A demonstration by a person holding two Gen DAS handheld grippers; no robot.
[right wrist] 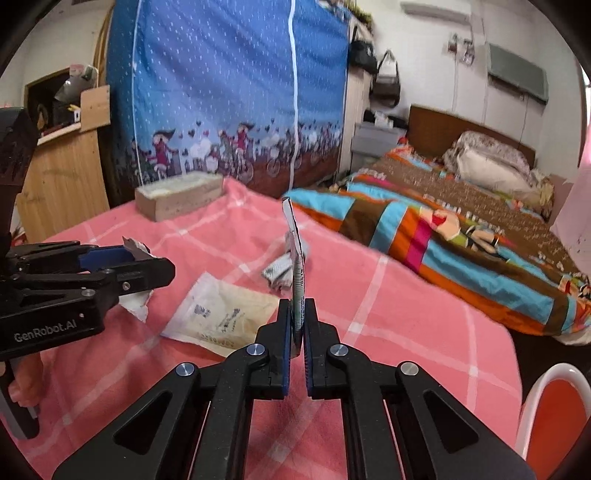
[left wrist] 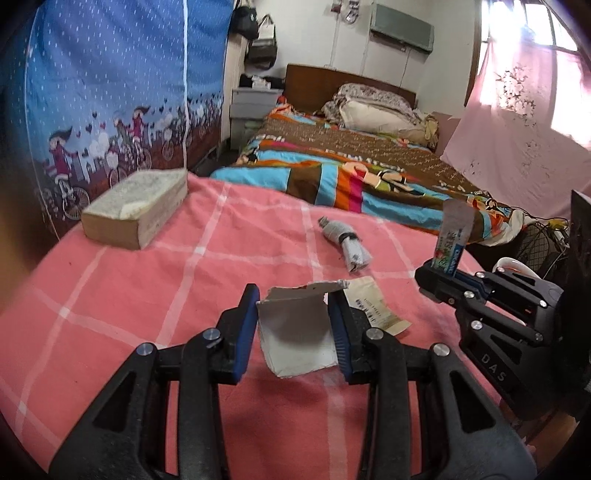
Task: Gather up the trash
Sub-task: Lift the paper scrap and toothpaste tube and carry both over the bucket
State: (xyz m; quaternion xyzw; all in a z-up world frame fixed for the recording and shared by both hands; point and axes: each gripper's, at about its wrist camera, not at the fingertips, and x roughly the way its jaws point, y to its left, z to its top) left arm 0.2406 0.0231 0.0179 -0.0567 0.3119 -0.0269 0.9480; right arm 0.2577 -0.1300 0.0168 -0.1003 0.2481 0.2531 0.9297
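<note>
Daylight pours through the window (left wrist: 535,26) at the upper right of the left wrist view, blowing out to white glare and washing the pink curtain (left wrist: 517,122) pale. The rest of the room is evenly, softly lit, with faint shadows on the pink cloth (left wrist: 110,295). Both fisheye views bend straight lines and darken at the corners, and the right wrist view is slightly blurred across the bed (right wrist: 461,229).

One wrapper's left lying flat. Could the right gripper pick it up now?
Probably not: the right gripper is already shut on a packet. The flat wrapper itself lies uncovered on the pink cloth.
</note>
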